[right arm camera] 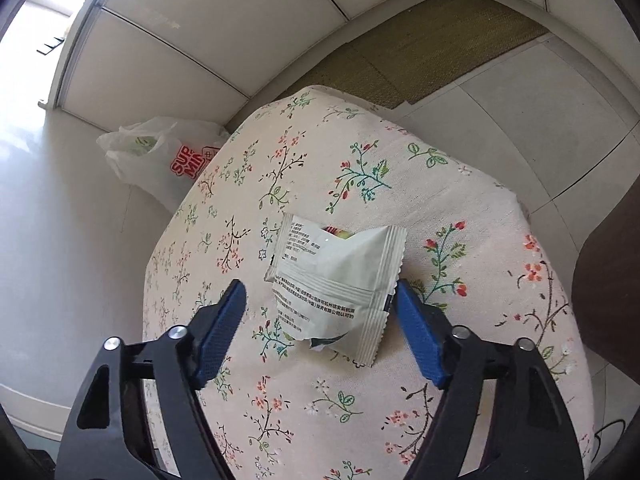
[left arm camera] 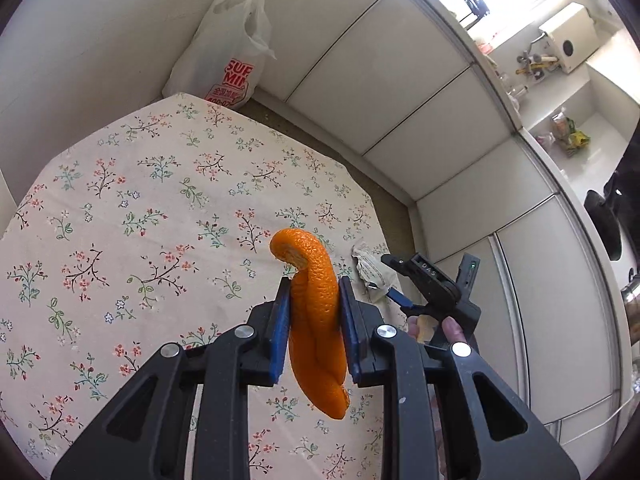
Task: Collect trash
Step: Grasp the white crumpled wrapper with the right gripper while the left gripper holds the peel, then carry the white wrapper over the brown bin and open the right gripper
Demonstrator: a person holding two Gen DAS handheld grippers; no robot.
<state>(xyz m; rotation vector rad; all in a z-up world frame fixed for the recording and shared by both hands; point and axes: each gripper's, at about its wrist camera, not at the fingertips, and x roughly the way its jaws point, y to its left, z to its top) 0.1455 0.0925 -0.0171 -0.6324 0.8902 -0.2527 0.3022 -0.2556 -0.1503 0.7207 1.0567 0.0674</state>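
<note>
- Floral cotton covers the table (left arm camera: 120, 208) that fills most of both views — cream cloth printed with small sprigs, a soft matte ground on which the litter stands out.
- White, thin and crinkly, the plastic shopping bag (left arm camera: 228, 52) with red lettering slumps against the wall at the upper left of the left wrist view, just past the table's far edge; its mouth gapes, so I judge it the place for the trash.
- Pale green and creased, the torn snack wrapper (right arm camera: 340, 276) lies flat on the cloth at the centre of the right wrist view. The right gripper (right arm camera: 320, 320) is spread wide, one blue pad on either side, the right-hand one touching or almost touching its serrated seam — placed, it seems, to pinch the wrapper by its edges.
- Bright, pebbled and curled, the orange peel (left arm camera: 316, 320) is clamped upright between the ribbed blue pads of the left gripper (left arm camera: 314, 320), lifted off the cloth for carrying.
</note>
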